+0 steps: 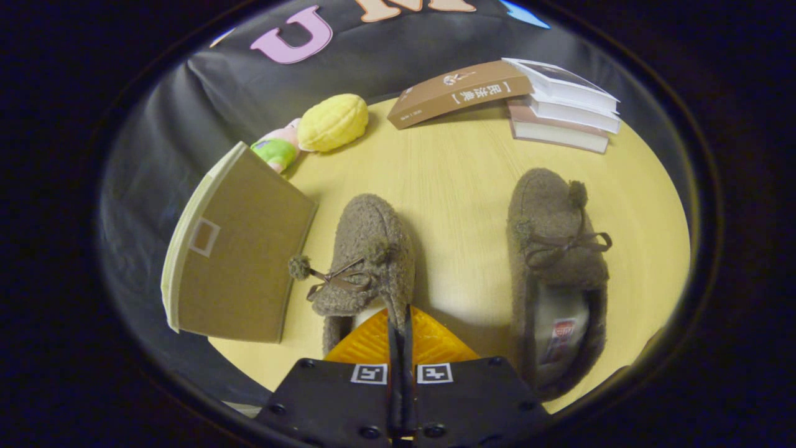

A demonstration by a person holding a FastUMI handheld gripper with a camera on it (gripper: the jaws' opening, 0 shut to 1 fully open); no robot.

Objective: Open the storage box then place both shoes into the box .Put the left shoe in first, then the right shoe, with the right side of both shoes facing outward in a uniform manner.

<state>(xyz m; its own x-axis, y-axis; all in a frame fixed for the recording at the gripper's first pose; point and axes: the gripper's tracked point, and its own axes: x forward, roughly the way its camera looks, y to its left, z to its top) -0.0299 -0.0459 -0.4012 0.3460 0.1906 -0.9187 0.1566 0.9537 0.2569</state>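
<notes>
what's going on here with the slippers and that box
A person is working a handheld gripper whose fingers are pinched together on the rim of the left fuzzy slipper, at its opening. The slipper looks tipped to one side in the grip. The storage box stands right beside it, its brown lid or side facing the camera. The other slipper lies flat on the wooden table, untouched. Beyond them are a yellow plush toy and a stack of books.

Two fuzzy brown slippers are lying on the tabletop [460, 168]: one [367, 261] at frame centre, one [553, 249] to its right. One cardboard box [239, 249] is sitting at left. Four books [528, 99] are resting at upper right. Two soft toys [317, 130] are lying at upper left.
</notes>
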